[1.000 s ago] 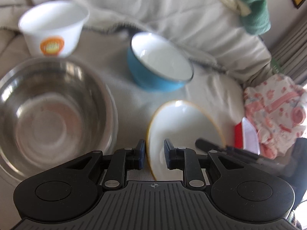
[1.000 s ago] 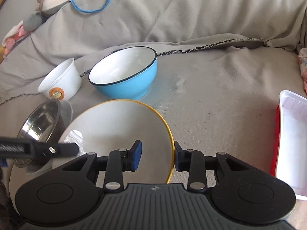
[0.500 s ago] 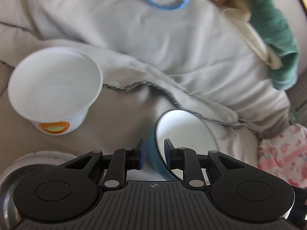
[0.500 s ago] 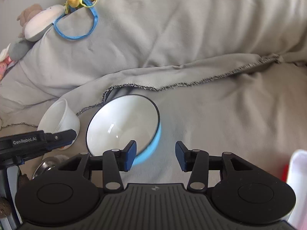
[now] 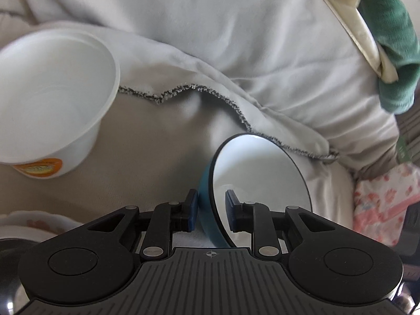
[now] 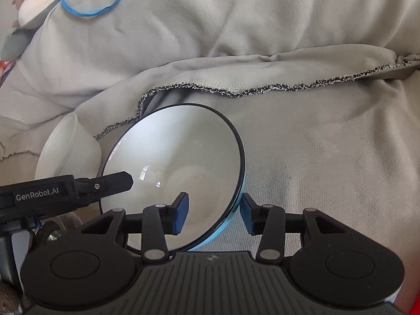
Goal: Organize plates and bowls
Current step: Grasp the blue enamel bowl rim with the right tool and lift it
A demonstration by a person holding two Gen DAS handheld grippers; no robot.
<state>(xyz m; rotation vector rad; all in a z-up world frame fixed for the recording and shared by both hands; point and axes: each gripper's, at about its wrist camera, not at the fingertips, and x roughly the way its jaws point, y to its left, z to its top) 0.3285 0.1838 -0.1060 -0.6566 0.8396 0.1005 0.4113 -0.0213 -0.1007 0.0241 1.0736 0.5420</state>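
Both tools closer around blue bowl (image 6: 183,157)

Grey blanket (image 6: 302,141) with a frayed hem, green towel (image 5: 388,42), blue loop (image 6: 94,2), pink floral cloth (image 5: 383,204) off right.

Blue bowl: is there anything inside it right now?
The blue bowl looks empty: only its bare white inside with light reflections shows. One finger of the right gripper and the left gripper each reach inside the rim, hiding small patches of it.

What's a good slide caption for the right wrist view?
Right tongs open astride the tilted blue bowl's rim, left tongs at its far edge.
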